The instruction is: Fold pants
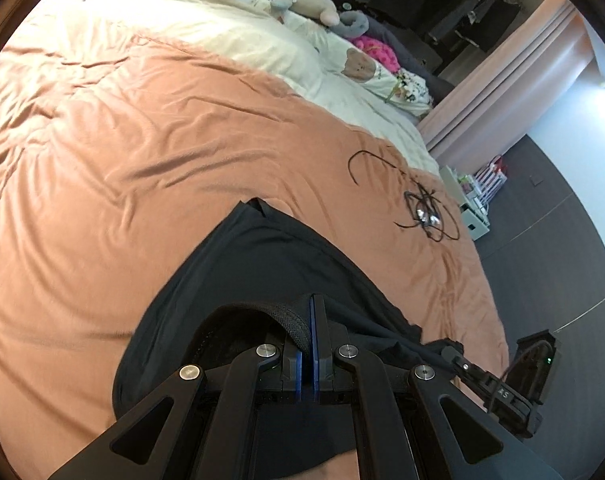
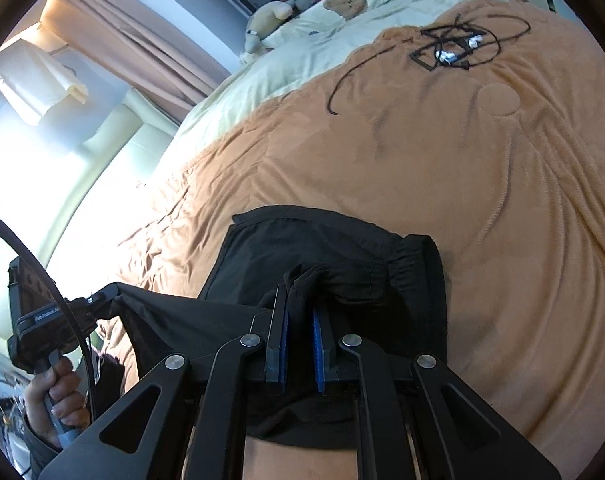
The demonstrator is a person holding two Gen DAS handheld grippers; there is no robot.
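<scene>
Your left gripper (image 1: 308, 308) was pinched tight on the black pants (image 1: 262, 264) at their elastic waistband, and your right gripper (image 2: 298, 296) clamped a bunched fold of them. The pants lay on the near part of the orange bedspread (image 1: 122, 160), partly lifted between both grippers.

Pants (image 1: 262, 264) on blanket (image 1: 122, 152).
</scene>
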